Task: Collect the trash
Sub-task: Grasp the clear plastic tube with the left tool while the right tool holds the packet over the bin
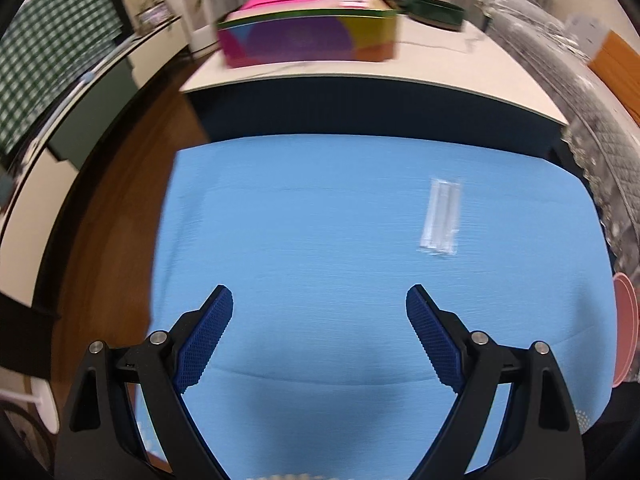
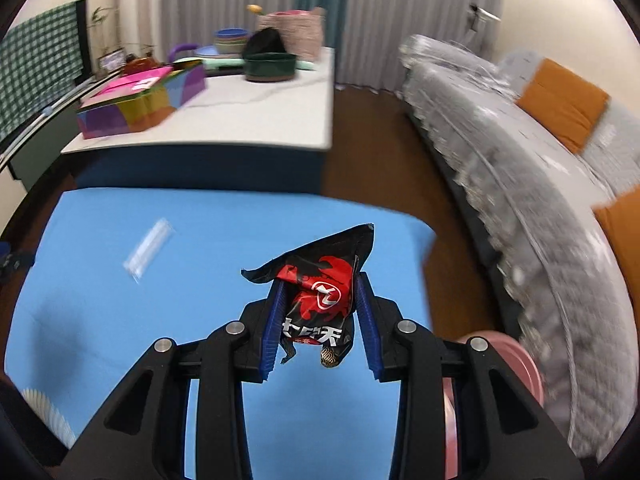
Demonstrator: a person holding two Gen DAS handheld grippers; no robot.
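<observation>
A crumpled black-and-red snack wrapper hangs above the blue cloth, pinched between the blue pads of my right gripper, which is shut on it. A clear plastic wrapper lies flat on the blue cloth, ahead and to the right of my left gripper. That gripper is open with nothing between its fingers. The same clear wrapper shows to the left in the right wrist view.
A pink bin stands at the cloth's right edge, also seen as a pink rim. Beyond the cloth is a white table with a colourful box and a green bowl. A grey sofa runs along the right.
</observation>
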